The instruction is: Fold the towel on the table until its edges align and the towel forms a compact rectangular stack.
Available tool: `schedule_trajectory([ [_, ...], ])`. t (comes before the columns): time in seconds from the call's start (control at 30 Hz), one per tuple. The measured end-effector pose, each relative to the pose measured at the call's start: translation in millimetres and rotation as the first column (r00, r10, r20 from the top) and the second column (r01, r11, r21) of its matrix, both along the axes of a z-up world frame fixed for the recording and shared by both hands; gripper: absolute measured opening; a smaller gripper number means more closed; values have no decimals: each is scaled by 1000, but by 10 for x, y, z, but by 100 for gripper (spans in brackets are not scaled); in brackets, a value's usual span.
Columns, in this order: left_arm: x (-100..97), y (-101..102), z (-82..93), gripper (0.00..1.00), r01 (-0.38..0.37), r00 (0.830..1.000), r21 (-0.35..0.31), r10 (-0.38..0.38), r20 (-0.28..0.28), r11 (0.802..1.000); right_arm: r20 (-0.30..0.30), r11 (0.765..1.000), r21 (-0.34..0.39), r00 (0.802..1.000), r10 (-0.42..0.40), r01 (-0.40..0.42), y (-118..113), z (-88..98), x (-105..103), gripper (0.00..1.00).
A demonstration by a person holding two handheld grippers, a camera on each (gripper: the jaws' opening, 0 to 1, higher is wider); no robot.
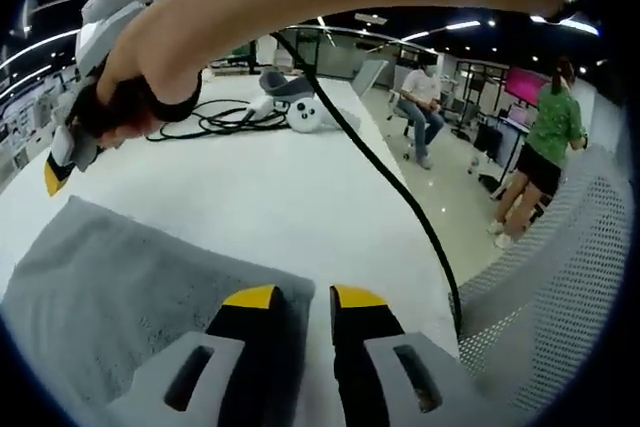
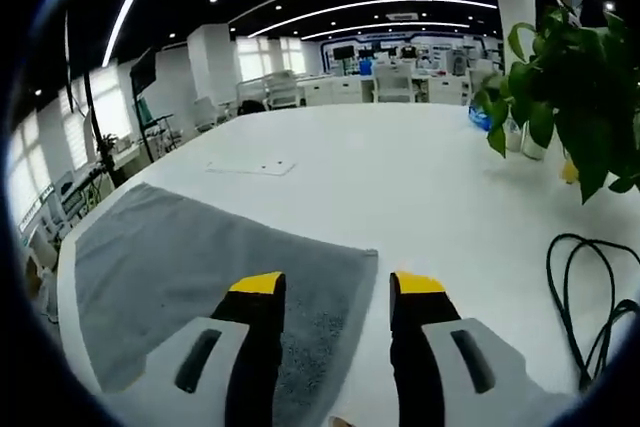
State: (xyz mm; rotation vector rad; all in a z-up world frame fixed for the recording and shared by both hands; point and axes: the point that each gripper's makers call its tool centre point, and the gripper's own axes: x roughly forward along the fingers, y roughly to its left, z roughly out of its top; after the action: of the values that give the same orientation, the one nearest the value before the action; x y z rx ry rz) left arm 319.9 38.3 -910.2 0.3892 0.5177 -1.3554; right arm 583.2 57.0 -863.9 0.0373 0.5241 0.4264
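White table [image 2: 420,187]: grey towel [image 2: 200,257] lies flat under both my grippers, left gripper [image 1: 304,296] and right gripper [image 2: 337,283] spread, gripping nothing. Beyond the towel: black cables [image 1: 225,119], potted plant [image 2: 570,77], bright office.

In the left gripper view, the towel [image 1: 130,297] lies flat on the desk [image 1: 290,187] at 8 o'clock, its near corner under the left gripper [image 1: 304,297], whose jaws stand apart at 6 o'clock. The right gripper [image 1: 60,162], held in a hand [image 1: 120,107], hangs above the towel's far edge at 10 o'clock. A cable [image 1: 390,182] runs from 12 o'clock down to 5 o'clock across the desk. In the right gripper view, the towel [image 2: 190,267] spreads from 6 to 9 o'clock, its corner between the parted jaws of the right gripper [image 2: 336,282]. A plant [image 2: 570,97] stands at 2 o'clock, and looped cables [image 2: 590,297] lie at 4 o'clock.
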Motion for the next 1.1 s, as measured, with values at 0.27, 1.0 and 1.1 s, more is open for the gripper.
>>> schedule_trajectory([
  [0.27, 45, 11, -3, 11, 33, 996, 31, -35, 76, 999, -20, 1000, -14, 1000, 7, -7, 34, -146, 66, 36],
  [1.0, -11, 56, -24, 4, 69, 993, 85, -76, 85, 994, -9, 992, -118, 999, 47, -48, -26, -408, 315, 22],
  [1.1, -20, 52, -24, 4, 73, 993, 87, -80, 90, 994, 7, 990, -125, 998, 64, -63, -9, -401, 322, 19],
])
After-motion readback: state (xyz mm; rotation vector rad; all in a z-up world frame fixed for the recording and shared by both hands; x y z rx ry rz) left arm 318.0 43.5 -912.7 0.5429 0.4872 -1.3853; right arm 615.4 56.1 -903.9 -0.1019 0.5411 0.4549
